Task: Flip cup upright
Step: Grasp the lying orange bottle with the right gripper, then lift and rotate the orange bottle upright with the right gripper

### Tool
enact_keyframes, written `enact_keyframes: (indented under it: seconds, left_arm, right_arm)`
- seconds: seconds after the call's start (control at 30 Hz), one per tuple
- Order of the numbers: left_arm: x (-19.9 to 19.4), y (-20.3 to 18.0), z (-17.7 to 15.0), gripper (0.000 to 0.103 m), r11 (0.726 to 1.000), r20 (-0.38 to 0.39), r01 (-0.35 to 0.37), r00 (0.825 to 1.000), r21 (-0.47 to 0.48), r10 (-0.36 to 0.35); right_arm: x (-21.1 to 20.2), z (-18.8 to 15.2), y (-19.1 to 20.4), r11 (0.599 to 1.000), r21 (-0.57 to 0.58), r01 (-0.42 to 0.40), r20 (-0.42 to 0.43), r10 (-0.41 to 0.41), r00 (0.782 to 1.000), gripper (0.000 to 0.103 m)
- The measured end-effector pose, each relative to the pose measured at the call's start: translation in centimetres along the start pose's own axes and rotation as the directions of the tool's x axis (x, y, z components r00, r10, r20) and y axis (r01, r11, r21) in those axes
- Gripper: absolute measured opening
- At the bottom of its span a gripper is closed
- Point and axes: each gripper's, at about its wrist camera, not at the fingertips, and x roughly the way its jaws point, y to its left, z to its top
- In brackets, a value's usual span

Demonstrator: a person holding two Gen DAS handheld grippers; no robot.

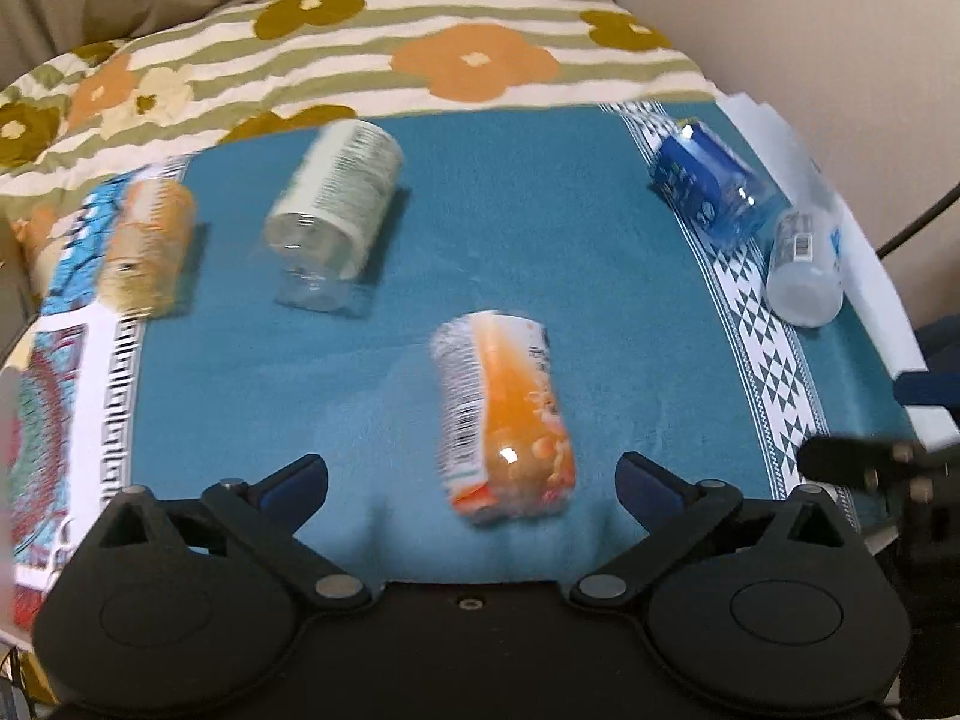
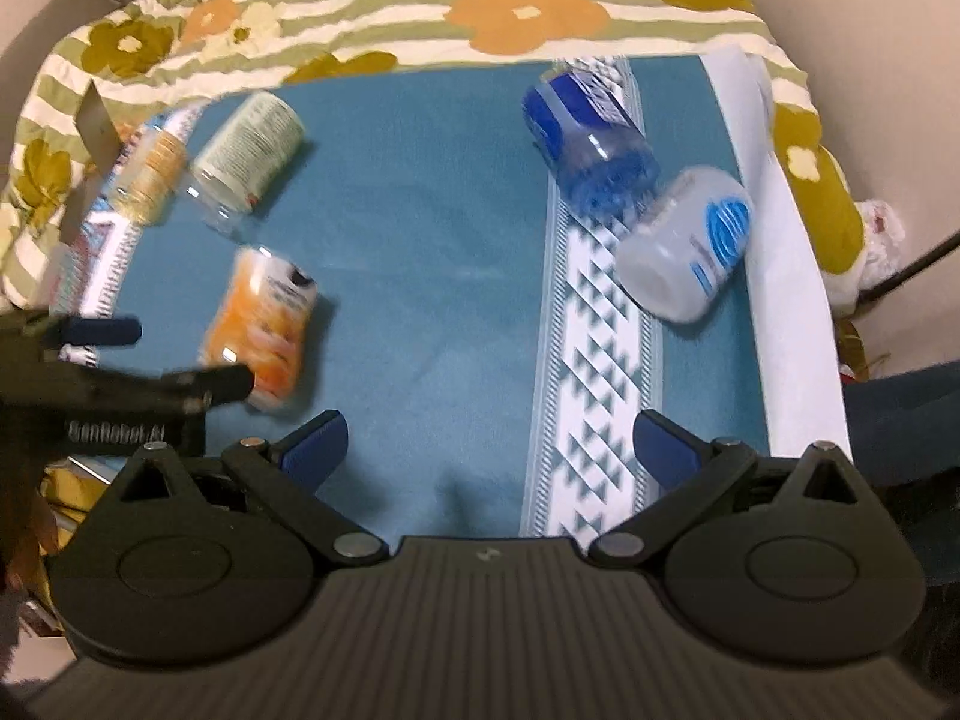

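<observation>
Several plastic cups lie on their sides on a teal cloth (image 1: 510, 240). An orange-labelled cup (image 1: 504, 420) lies just ahead of my left gripper (image 1: 474, 480), between its open fingers; it also shows in the right wrist view (image 2: 264, 324). A pale green-labelled cup (image 1: 336, 204) and a tan cup (image 1: 150, 246) lie further left. A blue cup (image 2: 588, 144) and a frosted white cup (image 2: 684, 246) lie at the right, ahead of my open, empty right gripper (image 2: 489, 450).
The teal cloth (image 2: 420, 210) has white patterned borders (image 2: 606, 330) and lies over a striped flowered blanket (image 1: 420, 48). White paper (image 2: 774, 240) runs along the cloth's right edge. The left gripper's fingers (image 2: 180, 387) show at the left of the right wrist view.
</observation>
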Motion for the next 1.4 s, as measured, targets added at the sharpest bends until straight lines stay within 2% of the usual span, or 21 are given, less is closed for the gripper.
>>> enact_keyframes:
  seconds: [0.07, 0.23, 0.4, 0.63, 0.77, 0.9, 1.07, 1.4]
  left_arm:
    - [-1.1, 1.0, -0.4, 0.103, 1.0, 0.003, 0.005, 1.0, -0.02, -0.005]
    - [-3.2, 3.7, -1.5, 0.103, 0.997, 0.04, -0.068, 0.997, -0.038, 0.07]
    - [-3.9, 7.5, -2.4, 0.103, 0.993, 0.045, -0.062, 0.997, -0.102, 0.066]
    - [-3.6, 12.5, -3.7, 0.103, 0.981, 0.018, -0.057, 0.998, -0.185, 0.061]
    - [-3.2, 14.8, -4.0, 0.103, 0.976, 0.007, -0.048, 0.999, -0.213, 0.051]
    - [-2.7, 16.3, -3.9, 0.103, 0.976, -0.002, -0.037, 0.999, -0.216, 0.037]
    - [-2.3, 17.0, -3.5, 0.103, 0.98, -0.003, -0.023, 1.0, -0.198, 0.023]
    - [-2.2, 17.0, -3.0, 0.103, 0.983, -0.002, -0.003, 1.0, -0.185, 0.003]
  right_arm:
    - [0.0, 1.1, 0.8, 1.0, -0.012, -0.028, -0.009, 0.028, 1.0, 0.103]
    - [1.5, 4.1, 3.6, 0.994, -0.026, -0.102, -0.057, 0.1, 0.993, 0.103]
    - [4.8, 6.7, 6.7, 0.994, -0.038, -0.1, -0.106, 0.095, 0.99, 0.103]
    - [10.2, 8.6, 8.2, 0.985, 0.104, -0.135, -0.208, 0.154, 0.966, 0.103]
    - [12.0, 8.9, 8.1, 0.974, 0.186, -0.131, -0.247, 0.176, 0.953, 0.096]
    - [12.8, 8.8, 8.2, 0.969, 0.22, -0.115, -0.256, 0.171, 0.951, 0.091]
    - [13.4, 8.6, 8.2, 0.961, 0.252, -0.117, -0.272, 0.187, 0.944, 0.071]
    - [12.6, 8.3, 8.1, 0.961, 0.241, -0.138, -0.241, 0.197, 0.95, 0.067]
